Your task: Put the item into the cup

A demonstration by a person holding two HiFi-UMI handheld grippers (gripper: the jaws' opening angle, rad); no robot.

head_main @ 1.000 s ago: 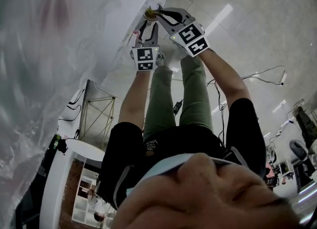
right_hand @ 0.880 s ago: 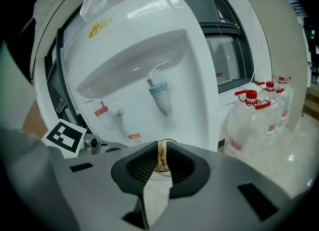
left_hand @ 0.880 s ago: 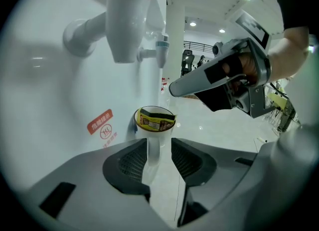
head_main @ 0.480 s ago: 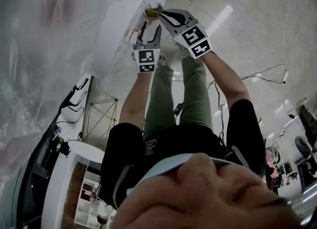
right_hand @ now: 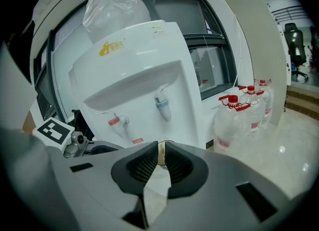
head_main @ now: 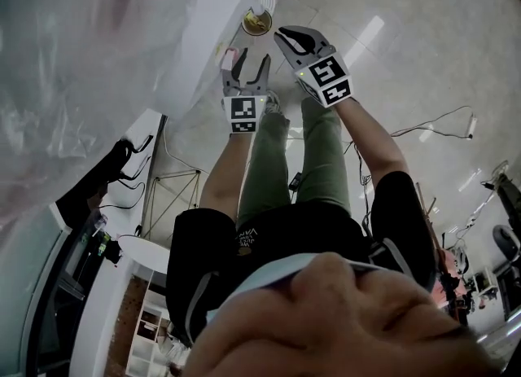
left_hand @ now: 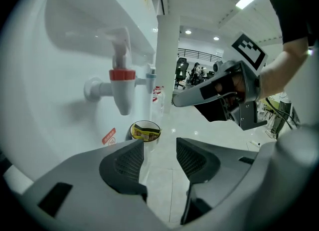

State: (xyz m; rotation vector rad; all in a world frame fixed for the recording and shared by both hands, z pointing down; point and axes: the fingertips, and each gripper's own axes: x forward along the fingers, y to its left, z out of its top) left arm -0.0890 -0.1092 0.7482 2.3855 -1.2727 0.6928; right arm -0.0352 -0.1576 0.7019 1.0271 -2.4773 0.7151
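A small clear cup (left_hand: 145, 131) stands on the water dispenser's ledge below the red tap (left_hand: 122, 75), with a yellow packet (left_hand: 143, 134) lying inside it. My left gripper (left_hand: 159, 147) hangs a short way back from the cup, its jaws wide open with nothing between them. In the head view the cup (head_main: 255, 23) sits just beyond both grippers. My right gripper (right_hand: 161, 145) is shut and empty, pointing at the cup (right_hand: 161, 156), which shows through the thin slit between its fingers. It also reaches in from the right in the left gripper view (left_hand: 180, 98).
The white water dispenser (right_hand: 149, 70) has a red tap and a blue tap (right_hand: 162, 106) and carries a plastic-covered bottle on top. Several clear water bottles with red caps (right_hand: 239, 117) stand on the glossy floor to its right. A white pillar (left_hand: 168, 70) rises behind.
My left gripper has opened and drawn back from the cup, leaving the yellow packet inside. The right gripper has also pulled back a little from the cup.
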